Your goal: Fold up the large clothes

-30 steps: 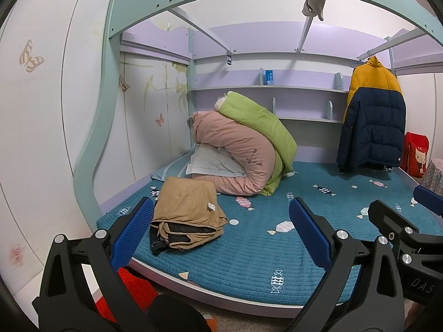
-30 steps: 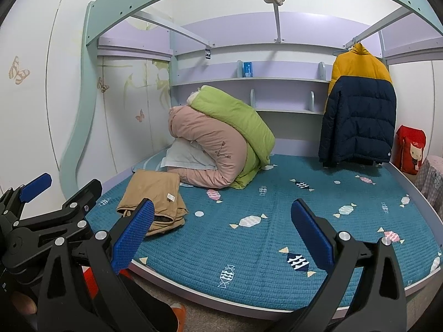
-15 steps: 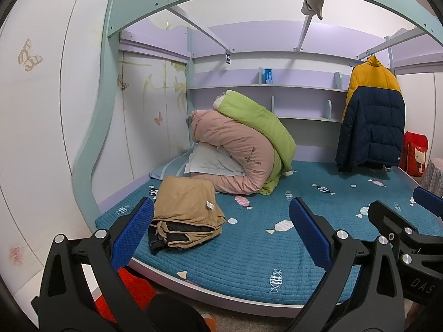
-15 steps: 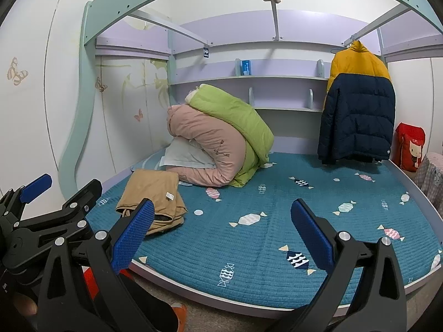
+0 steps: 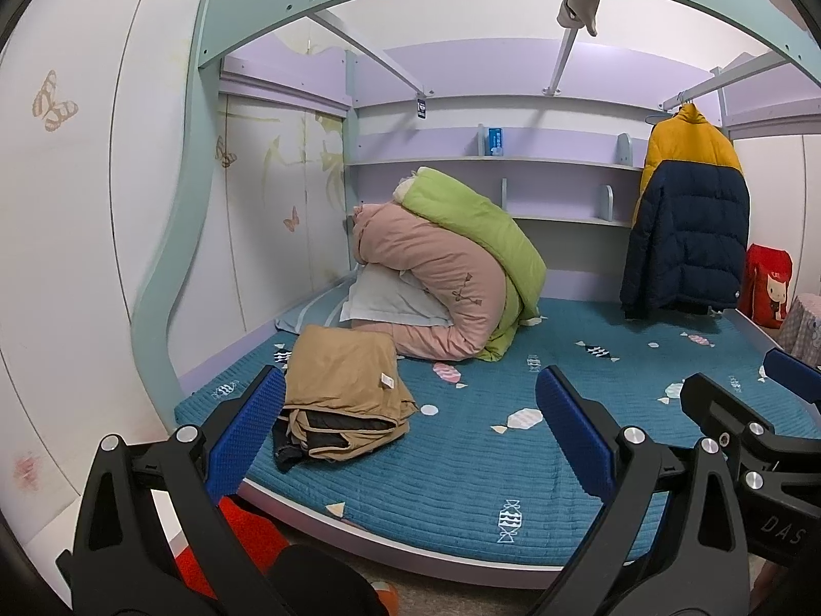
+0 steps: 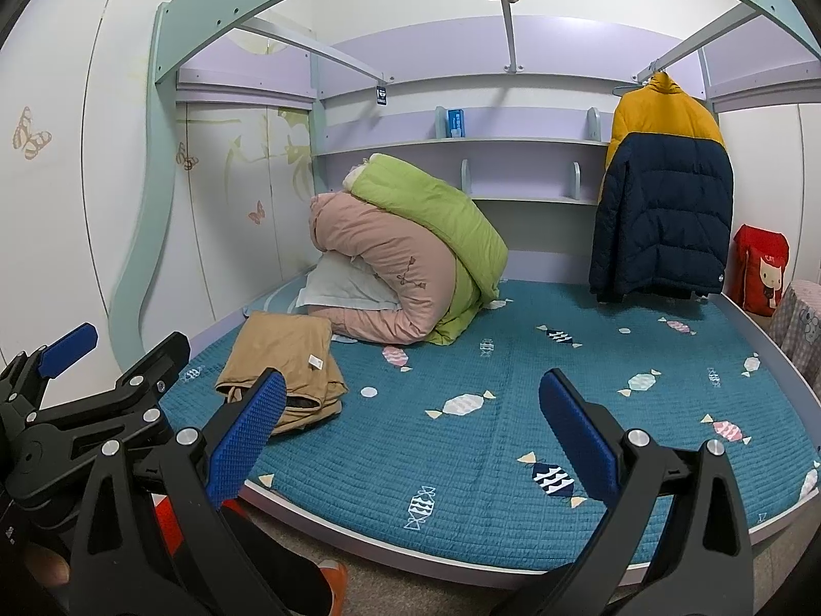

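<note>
Child's bedroom: bed (image 5: 462,472) (candy-print cover), rolled quilts (image 5: 441,277), butterfly wall decals (image 5: 54,102), hanging jacket (image 5: 687,226).

The tan garment (image 5: 345,385) was soft matt cloth; the bed (image 5: 462,467) cover quilted, ribbed fabric; fingers (image 5: 574,431) carried textured blue pads.

Black plastic left tool (image 5: 410,426) and right tool (image 6: 413,428), blue ribbed pads, silver screws.

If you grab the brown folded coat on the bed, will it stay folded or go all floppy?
Probably floppy. The tan folded garment lies in soft, sagging layers on the bed, so lifting one edge would likely let them slide apart. It looks thick, with a dark lining at its open edge, so it may feel bulky. It shouldn't roll.
</note>
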Demonstrator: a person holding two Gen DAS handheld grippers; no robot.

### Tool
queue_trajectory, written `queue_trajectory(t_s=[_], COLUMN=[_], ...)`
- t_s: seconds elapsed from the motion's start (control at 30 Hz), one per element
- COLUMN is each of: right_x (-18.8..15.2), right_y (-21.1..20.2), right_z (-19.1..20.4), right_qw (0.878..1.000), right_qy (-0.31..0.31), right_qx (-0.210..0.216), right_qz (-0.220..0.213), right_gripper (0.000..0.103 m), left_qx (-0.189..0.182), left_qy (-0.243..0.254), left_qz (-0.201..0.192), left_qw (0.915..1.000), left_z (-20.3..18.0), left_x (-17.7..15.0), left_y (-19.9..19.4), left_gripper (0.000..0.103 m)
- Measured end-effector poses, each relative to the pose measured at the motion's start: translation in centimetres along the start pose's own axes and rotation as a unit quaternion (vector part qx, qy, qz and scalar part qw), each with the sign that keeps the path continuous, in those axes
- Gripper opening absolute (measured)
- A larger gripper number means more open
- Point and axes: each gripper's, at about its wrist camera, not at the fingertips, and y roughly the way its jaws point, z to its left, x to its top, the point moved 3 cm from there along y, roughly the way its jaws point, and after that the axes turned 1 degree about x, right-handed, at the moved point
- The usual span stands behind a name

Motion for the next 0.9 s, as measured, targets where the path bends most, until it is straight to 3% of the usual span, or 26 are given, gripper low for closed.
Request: queue_trajectory(t_s=[0.9], right_x=[-0.32], right_y=[0.59], right_z=[0.00], right_qw=[1.000], right_qy=[0.005], right_qx=[-0.003], right_qz=[0.008], right_gripper=[0.095], left_qx=[0.004], left_qy=[0.011], left_qz=[-0.012], left_qw=[0.9999], left_z=[0.06], left_x=[0.06], left_y=[0.78], left_gripper=[0.098])
